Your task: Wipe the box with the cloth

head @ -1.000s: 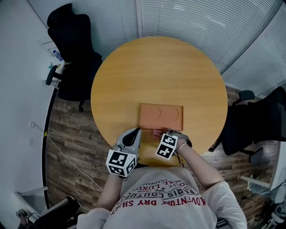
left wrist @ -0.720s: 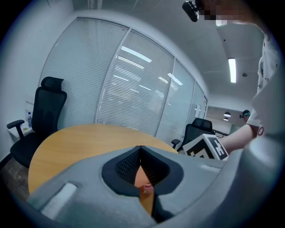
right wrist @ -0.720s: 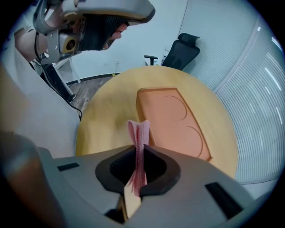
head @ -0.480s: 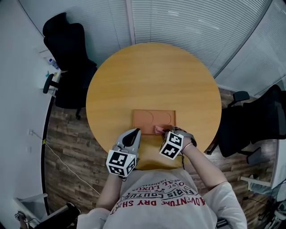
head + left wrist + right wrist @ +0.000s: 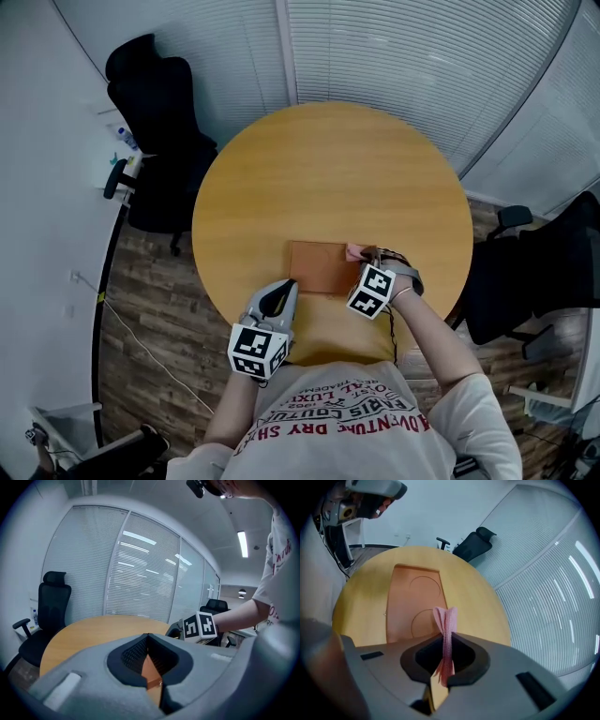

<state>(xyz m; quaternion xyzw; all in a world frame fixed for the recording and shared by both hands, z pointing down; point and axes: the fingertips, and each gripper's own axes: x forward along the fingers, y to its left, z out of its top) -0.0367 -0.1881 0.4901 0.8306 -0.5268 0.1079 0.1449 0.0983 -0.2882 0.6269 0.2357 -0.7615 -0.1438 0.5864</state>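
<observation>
A flat orange-brown box [image 5: 322,266] lies on the round wooden table [image 5: 328,169], near its front edge. My right gripper [image 5: 364,259] is shut on a folded pink cloth [image 5: 355,251], which sits at the box's far right corner. In the right gripper view the cloth [image 5: 446,623] stands pinched upright between the jaws of that gripper [image 5: 447,641], with the box [image 5: 410,602] just beyond, two circles embossed on its top. My left gripper [image 5: 287,290] is shut at the box's near left corner. Its closed tips [image 5: 148,637] show a strip of box [image 5: 151,667] beneath; contact is unclear.
A black office chair [image 5: 155,103] stands beyond the table at the left, and another [image 5: 544,272] at the right. A white ledge with small bottles [image 5: 122,141] runs along the left wall. Window blinds close off the back. The floor is wood plank.
My right gripper has carried the cloth from the box's near edge to its far right corner. The left gripper has stayed at the near left corner.
</observation>
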